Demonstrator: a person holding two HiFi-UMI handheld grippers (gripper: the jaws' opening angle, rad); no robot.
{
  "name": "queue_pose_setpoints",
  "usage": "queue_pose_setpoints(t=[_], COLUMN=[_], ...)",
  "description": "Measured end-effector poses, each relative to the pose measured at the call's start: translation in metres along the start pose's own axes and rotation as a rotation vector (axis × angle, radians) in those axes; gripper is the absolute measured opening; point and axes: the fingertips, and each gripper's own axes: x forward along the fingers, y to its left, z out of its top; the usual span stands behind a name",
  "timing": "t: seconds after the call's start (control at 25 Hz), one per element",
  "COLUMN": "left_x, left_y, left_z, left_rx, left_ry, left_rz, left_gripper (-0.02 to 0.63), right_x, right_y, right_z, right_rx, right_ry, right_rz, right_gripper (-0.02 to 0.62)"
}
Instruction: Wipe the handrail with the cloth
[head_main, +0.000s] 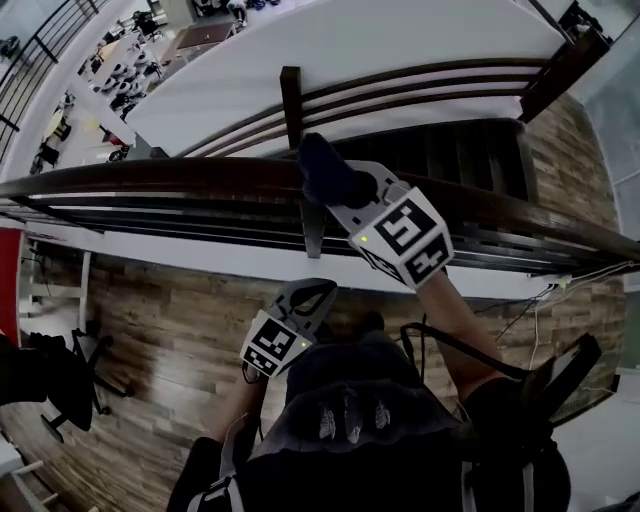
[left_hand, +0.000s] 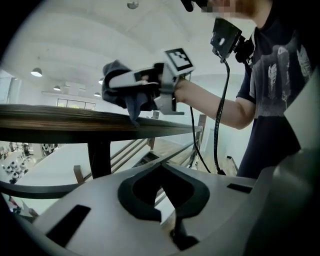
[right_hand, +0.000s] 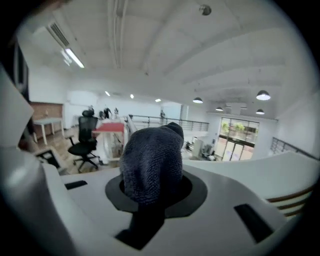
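Observation:
A dark wooden handrail (head_main: 150, 178) runs across the head view from left to right. My right gripper (head_main: 338, 186) is shut on a dark blue cloth (head_main: 322, 163), which rests on top of the rail near its post. In the right gripper view the cloth (right_hand: 150, 162) bulges out between the jaws. My left gripper (head_main: 314, 293) hangs below the rail on my side, shut with nothing in it. The left gripper view looks up past that gripper (left_hand: 161, 170) at the handrail (left_hand: 65, 120) and at the cloth (left_hand: 122, 92) touching it.
Below the top rail run thinner dark rails (head_main: 200, 228) and a post (head_main: 313, 230). Beyond it a stairwell with a second wooden railing (head_main: 400, 85) drops away. A black office chair (head_main: 62, 388) stands on the wood floor at lower left. A cable (head_main: 520, 300) trails at right.

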Motion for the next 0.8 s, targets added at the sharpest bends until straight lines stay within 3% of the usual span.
queue_pose_setpoints(t=[0.08, 0.16, 0.28, 0.4, 0.52, 0.8], left_x=[-0.004, -0.010, -0.014, -0.014, -0.018, -0.024], left_y=[-0.006, -0.003, -0.005, -0.003, 0.006, 0.007], left_z=[-0.007, -0.017, -0.031, -0.032, -0.026, -0.030], left_rx=[-0.013, -0.023, -0.039, -0.007, 0.024, -0.023], left_ry=[0.013, 0.039, 0.082, 0.113, 0.129, 0.135], left_rz=[-0.009, -0.005, -0.004, 0.000, 0.021, 0.051], left_gripper=[0.006, 0.006, 0.006, 0.006, 0.006, 0.006], right_x=[-0.031, -0.034, -0.009, 0.030, 0.066, 0.109], right_y=[0.026, 0.043, 0.044, 0.008, -0.019, -0.027], right_z=[-0.002, -0.036, -0.127, -0.196, -0.219, -0.251], right_rx=[0.098, 0.172, 0.293, 0.404, 0.445, 0.456], right_ry=[-0.063, -0.024, 0.082, 0.117, 0.155, 0.262], right_rz=[0.113, 0.147, 0.066, -0.094, -0.155, -0.179], right_gripper=[0.066, 0.066, 0.066, 0.067, 0.066, 0.066])
